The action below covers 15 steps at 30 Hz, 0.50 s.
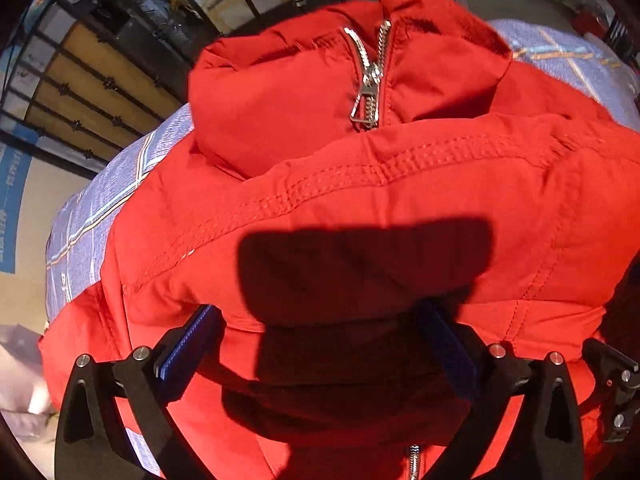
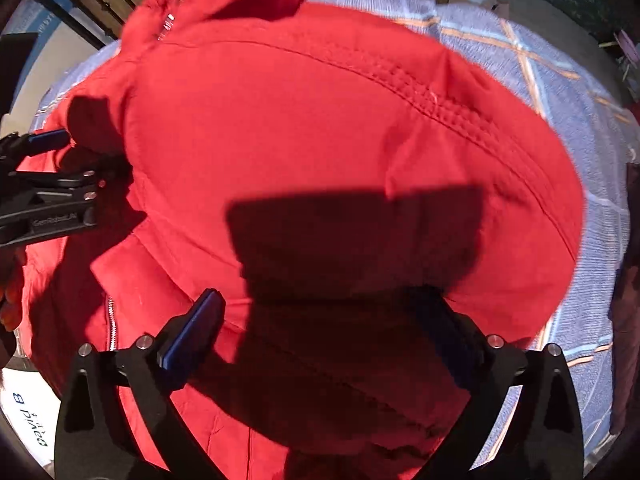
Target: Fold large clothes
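I see the support as a surface w/ a pale blue-lilac cloth cover (image 2: 560, 92) crossed by orange and light-blue check lines. Directly on it lies a padded red zip-front jacket (image 1: 360, 208), folded over on itself, collar end at far side. Cover shows bare left and right of jacket.

A pale blue bedsheet (image 1: 100, 216) with orange and light-blue plaid lines covers the bed. Behind it stands a black metal railing (image 1: 80, 96) backed by tan panels. A blue banner (image 1: 12, 200) hangs at far left.
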Tool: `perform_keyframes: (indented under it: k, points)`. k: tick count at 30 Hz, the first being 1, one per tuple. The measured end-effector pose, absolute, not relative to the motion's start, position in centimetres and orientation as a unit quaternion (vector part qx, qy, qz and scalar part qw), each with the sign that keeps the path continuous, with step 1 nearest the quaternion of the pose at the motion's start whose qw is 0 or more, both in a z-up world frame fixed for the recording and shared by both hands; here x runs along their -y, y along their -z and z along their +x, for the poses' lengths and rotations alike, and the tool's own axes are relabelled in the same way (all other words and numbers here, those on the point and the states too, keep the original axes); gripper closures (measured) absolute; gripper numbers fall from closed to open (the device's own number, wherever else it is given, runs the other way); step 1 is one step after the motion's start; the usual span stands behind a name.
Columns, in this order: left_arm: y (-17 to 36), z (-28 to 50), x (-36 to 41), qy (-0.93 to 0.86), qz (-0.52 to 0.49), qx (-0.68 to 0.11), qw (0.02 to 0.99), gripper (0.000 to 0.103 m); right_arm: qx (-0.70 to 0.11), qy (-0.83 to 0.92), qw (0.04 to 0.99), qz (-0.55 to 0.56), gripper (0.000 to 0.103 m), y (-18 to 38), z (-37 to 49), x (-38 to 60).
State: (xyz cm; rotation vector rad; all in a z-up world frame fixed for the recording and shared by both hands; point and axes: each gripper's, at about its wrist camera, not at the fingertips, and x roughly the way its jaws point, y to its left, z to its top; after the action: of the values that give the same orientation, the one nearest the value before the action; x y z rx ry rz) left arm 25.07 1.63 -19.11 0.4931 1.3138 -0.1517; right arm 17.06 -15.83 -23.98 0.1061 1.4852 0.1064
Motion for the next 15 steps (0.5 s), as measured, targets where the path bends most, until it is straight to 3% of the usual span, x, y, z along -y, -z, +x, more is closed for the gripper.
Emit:
perform_keyframes:
  k: [6,15]
  points:
    - [20.9,26.1,-1.6,0.052,0.217,-0.615,0.757,0.004,-0.707,-0.028,0.706,0.034,0.004,26.4,18.7,15.1]
    - [20.9,25.0,-1.4,0.047,0.227,-0.58,0.781,0.004,-0.671,0.008,0.74,0.045,0.004,26.3,17.2,14.9]
